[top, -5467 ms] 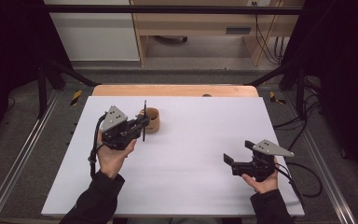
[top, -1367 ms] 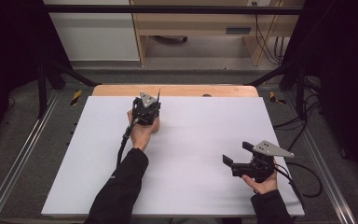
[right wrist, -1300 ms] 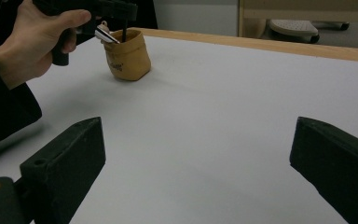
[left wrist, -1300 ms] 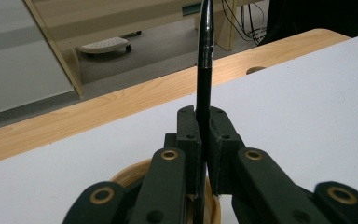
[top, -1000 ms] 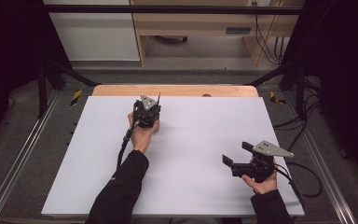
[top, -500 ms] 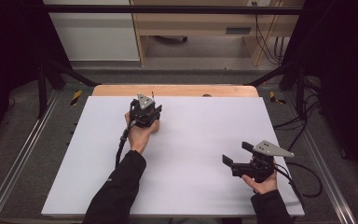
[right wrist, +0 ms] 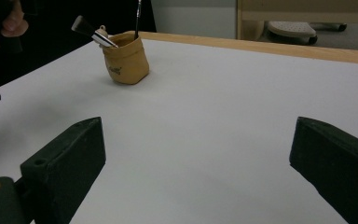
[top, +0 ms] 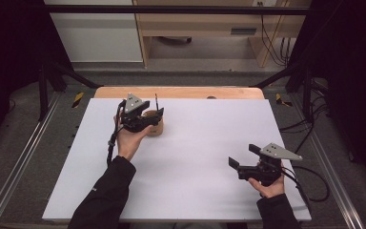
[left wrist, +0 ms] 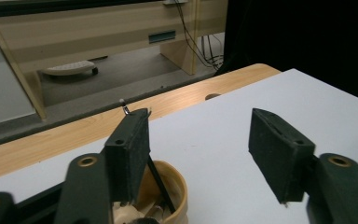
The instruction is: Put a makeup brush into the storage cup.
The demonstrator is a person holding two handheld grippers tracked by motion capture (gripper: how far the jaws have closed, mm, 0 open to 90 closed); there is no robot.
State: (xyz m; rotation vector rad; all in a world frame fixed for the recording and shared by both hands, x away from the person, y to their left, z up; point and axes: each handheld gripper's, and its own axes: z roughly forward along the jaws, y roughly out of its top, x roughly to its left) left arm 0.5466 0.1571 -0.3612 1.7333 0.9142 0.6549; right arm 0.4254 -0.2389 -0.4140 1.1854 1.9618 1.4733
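At the far left of the white surface (top: pixel 195 157), the tan pouch (top: pixel 153 125) stands upright with a thin brush (right wrist: pixel 137 17) and a flat brush (right wrist: pixel 89 31) in it, so the placing looks done. The left hand-held gripper (left wrist: pixel 205 154) hangs just over the pouch, its jaws having just been opening, with nothing between them. The right hand-held gripper (top: pixel 242 157) rests wide and empty well apart (nothing stands in the way).

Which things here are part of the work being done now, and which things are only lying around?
Part of the work:
- tan pouch
- thin black brush standing in it
- flat brush leaning out of it
- left gripper, jaws just opened, nothing between them

Only lying around:
- right gripper, open, resting apart
- white table sheet
- wheeled board on the floor behind
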